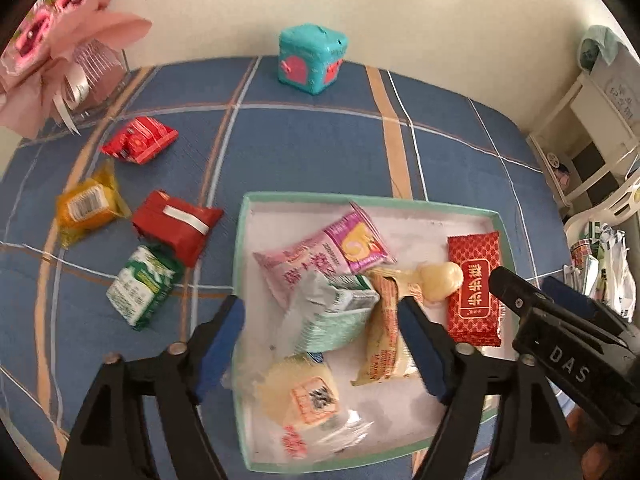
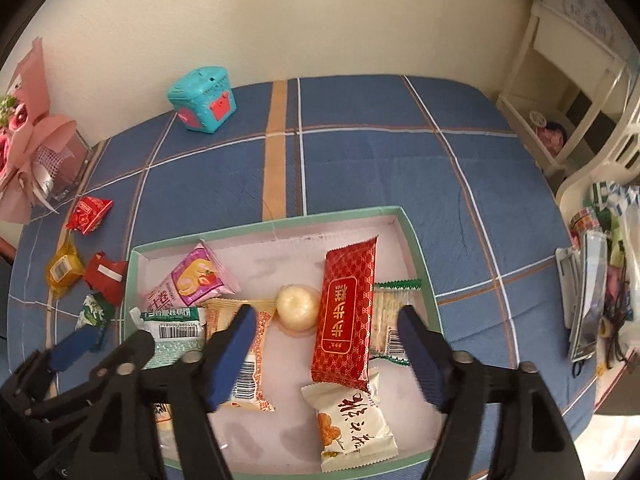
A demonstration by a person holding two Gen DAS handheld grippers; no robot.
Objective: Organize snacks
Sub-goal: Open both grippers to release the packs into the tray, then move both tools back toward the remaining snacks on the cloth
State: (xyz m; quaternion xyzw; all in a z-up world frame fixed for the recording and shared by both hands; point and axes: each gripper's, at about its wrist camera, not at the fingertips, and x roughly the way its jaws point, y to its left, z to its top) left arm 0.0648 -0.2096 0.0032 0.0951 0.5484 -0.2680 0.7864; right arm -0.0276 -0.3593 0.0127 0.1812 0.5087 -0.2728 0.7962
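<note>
A green-rimmed white tray [image 1: 360, 200] [image 2: 264, 226] holds several snacks: a pink packet [image 1: 316, 256], a mint packet [image 1: 332, 320], a round pale sweet [image 2: 298, 306], a long red packet [image 2: 346, 312] and a white packet [image 2: 352, 424]. My left gripper [image 1: 320, 308] hangs open above the mint packet without touching it. My right gripper [image 2: 326, 312] is open over the red packet and the sweet, pads clear of both. Left of the tray on the cloth lie two red packets [image 1: 140, 140] [image 1: 176, 224], a yellow one [image 1: 86, 204] and a green-white one [image 1: 142, 288].
A teal cube toy [image 1: 312, 60] stands at the back of the blue checked tablecloth [image 2: 380, 168]. A pink bouquet [image 1: 60, 40] fills the back left corner. Past the right table edge are a white shelf [image 2: 560, 92] and a pile of bags [image 2: 596, 288].
</note>
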